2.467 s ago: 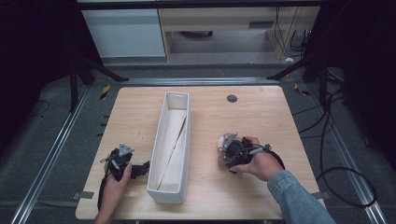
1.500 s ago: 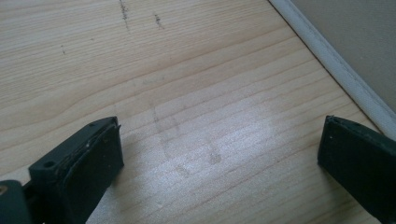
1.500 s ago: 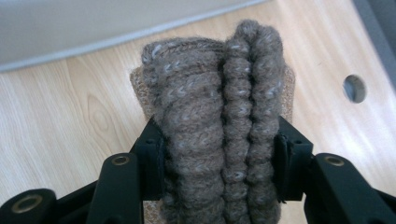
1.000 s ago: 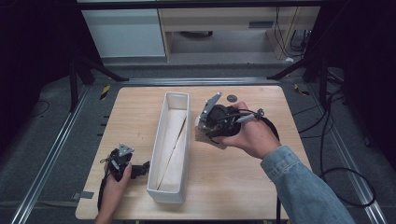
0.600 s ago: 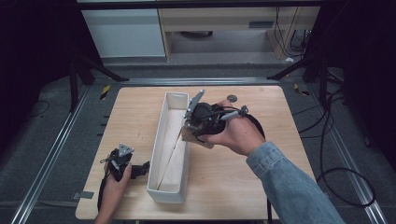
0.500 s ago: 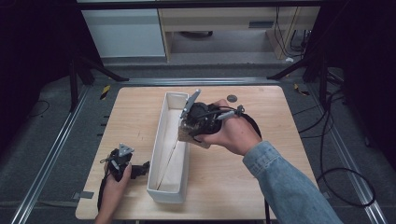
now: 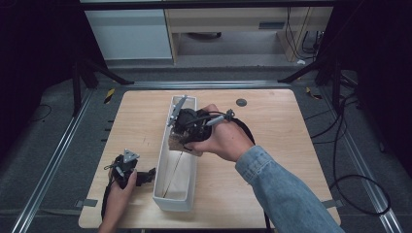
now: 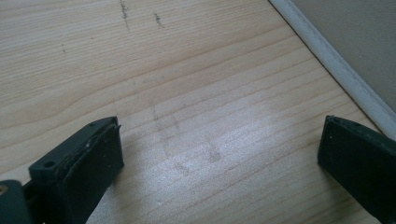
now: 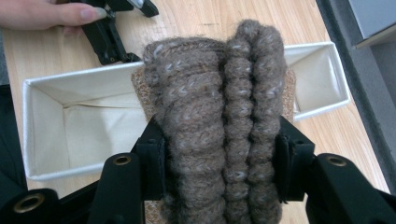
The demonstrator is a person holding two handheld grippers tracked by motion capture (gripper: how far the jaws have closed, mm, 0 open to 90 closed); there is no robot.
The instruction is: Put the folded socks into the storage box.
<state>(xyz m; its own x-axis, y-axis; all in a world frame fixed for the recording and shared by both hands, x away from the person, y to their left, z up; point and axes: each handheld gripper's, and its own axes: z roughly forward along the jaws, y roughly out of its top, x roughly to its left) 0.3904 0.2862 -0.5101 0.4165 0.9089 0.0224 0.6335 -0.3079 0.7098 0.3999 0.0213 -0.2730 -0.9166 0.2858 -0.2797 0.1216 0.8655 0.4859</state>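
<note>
High view: right gripper (image 7: 180, 135) held above the long white fabric bin (image 7: 167, 194), over its middle stretch, in the person's right hand (image 7: 221, 138), with a brown knitted bundle (image 7: 179, 143) hanging from it just over the bin's opening. Right gripper view: looks straight down past a rolled, ribbed brown knit (image 9: 219, 121), pinched from both sides by the black pads (image 9: 154, 158), jaws about half spread around the wool and pressing into it. Below the roll, the bin's pale lining (image 9: 88, 130) with a creased bottom, nothing lying inside where visible; whether the knit touches the rim cannot be told, though it appears lifted clear. High view again: bin lying lengthwise from near the counter's far edge toward its near edge, a little left of the counter's middle, on the light wooden counter (image 7: 282, 145). Small dark round mark (image 7: 241, 102) near the far edge, right of the bin, well apart from everything. Left gripper (image 7: 145, 175) resting near the counter's near left corner, just beside the bin's left wall, held by the left hand (image 7: 116, 199). Left gripper view: two black jaws spread wide, bare wood grain (image 8: 196, 107) between them, gripping nothing; bin's white base edge (image 8: 336, 70) at upper right, close to one jaw but apart from it.
</note>
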